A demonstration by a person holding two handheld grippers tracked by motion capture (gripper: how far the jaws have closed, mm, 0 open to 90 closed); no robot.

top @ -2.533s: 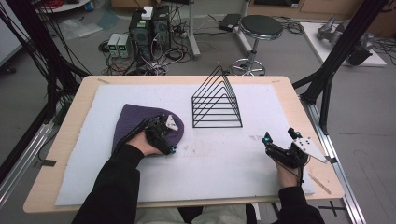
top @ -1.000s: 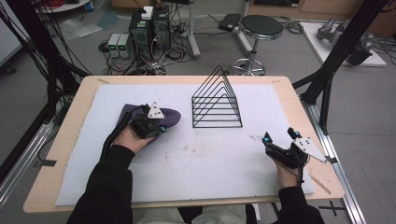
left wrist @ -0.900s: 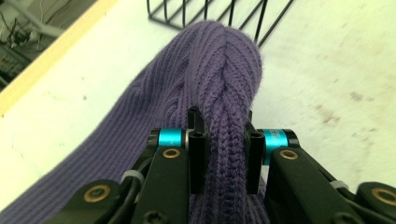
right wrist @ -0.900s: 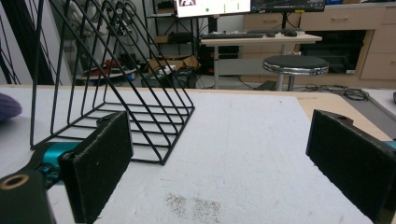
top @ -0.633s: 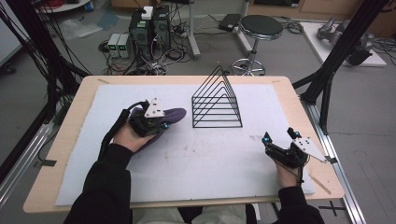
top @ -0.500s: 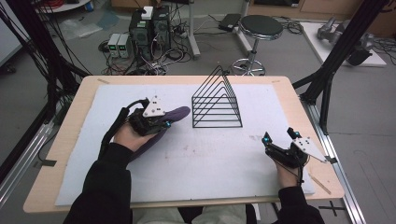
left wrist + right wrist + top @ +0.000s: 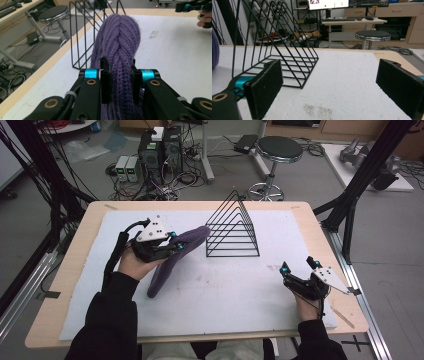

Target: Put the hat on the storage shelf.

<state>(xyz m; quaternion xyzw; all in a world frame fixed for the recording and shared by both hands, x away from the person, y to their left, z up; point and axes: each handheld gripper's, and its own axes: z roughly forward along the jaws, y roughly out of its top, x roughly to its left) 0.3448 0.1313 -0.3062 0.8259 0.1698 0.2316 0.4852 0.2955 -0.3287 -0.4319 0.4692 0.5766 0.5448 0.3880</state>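
ur left gripper (image 7: 117, 82) clamped on purple cable-knit hat (image 7: 117, 47); loose end hangs, can snag on black wire triangle rack (image 7: 233, 227). right gripper (image 7: 329, 87) wide open, holds nothing.

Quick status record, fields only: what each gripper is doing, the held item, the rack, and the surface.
left gripper: shut on the purple knitted hat, which is lifted and folded between the pads
hat position: upper end near the rack, lower end hanging to the mat
right gripper: open, nothing between the pads, low over the mat
black wire triangular rack: upright, nothing in its slots
white mat: covers the wooden table
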